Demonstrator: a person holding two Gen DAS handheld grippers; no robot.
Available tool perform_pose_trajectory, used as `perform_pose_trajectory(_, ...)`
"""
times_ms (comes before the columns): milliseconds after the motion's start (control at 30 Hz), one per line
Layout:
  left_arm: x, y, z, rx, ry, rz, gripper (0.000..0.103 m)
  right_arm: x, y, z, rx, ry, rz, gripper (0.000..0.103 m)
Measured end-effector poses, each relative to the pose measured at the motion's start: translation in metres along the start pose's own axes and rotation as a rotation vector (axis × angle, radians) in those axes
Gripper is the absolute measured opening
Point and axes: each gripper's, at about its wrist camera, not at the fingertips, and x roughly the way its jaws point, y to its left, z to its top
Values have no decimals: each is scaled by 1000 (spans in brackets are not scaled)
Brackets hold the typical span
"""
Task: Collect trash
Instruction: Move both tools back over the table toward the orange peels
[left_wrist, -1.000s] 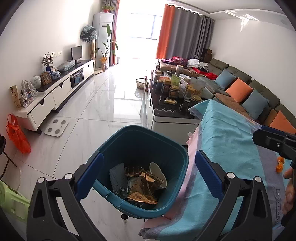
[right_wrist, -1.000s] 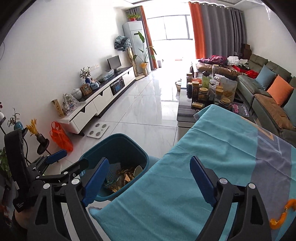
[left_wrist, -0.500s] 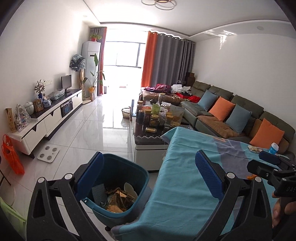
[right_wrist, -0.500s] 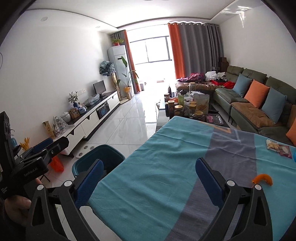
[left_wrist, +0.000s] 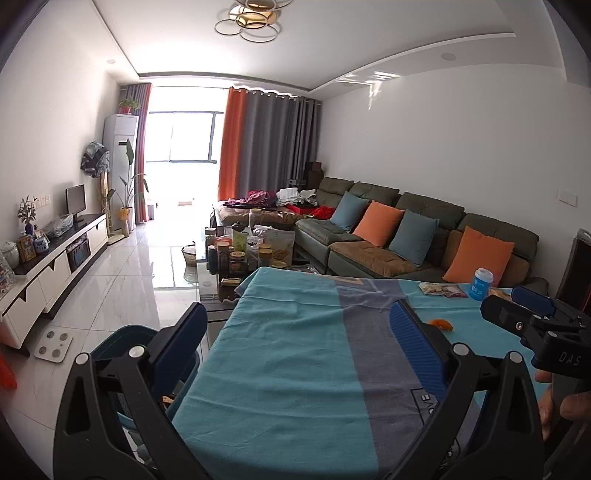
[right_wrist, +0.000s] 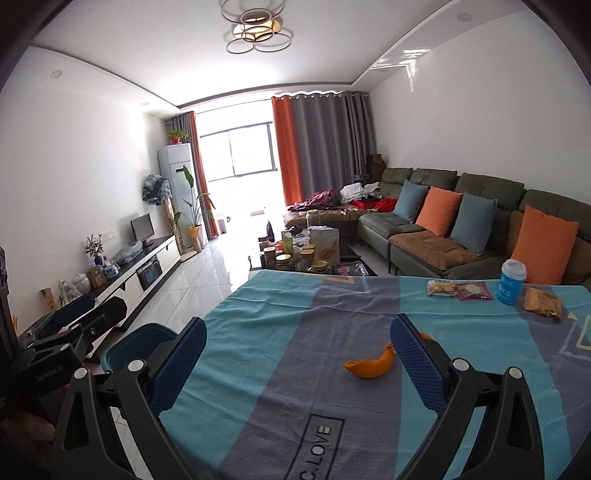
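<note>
My right gripper (right_wrist: 298, 354) is open and empty above the table's teal and grey cloth (right_wrist: 295, 406). An orange peel (right_wrist: 370, 364) lies on the cloth just ahead, near the right finger. Further right sit snack wrappers (right_wrist: 460, 289), a blue cup (right_wrist: 511, 281) and a brown packet (right_wrist: 541, 302). My left gripper (left_wrist: 295, 339) is open and empty over the table's left part. The teal trash bin (left_wrist: 122, 336) stands on the floor at the table's left edge, mostly hidden behind the left finger. The peel (left_wrist: 441, 324) shows past the right finger.
A coffee table (left_wrist: 243, 258) crowded with jars stands beyond the table. A green sofa (left_wrist: 406, 236) with orange and blue cushions lines the right wall. A white TV cabinet (left_wrist: 51, 266) runs along the left wall, with a bathroom scale (left_wrist: 53, 343) on the tiled floor.
Both grippers swung right and lifted from over the bin toward the table. The bin slid to the lower left of both views. The peel, wrappers and cup came into sight.
</note>
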Motion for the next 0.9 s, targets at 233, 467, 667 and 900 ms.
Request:
perform_pose_trajectory(233,0,-45,-7,47,-6,-77,97,-24,-25,-12,21,-44,-93,96)
perform_pose_trajectory(467,12,-68,-21,84,26,-137,97,-38,-50,-24,45,-46,-165,96)
perform_pose_trajectory(667,32,-85,-29,108,48,-171,97,-37,-63,-29,68,-29,-202,96)
perform_pose_trajectory(900,55,-94,-28,115,72,-191,97,-27,-72,-28,78,-8,-206,96)
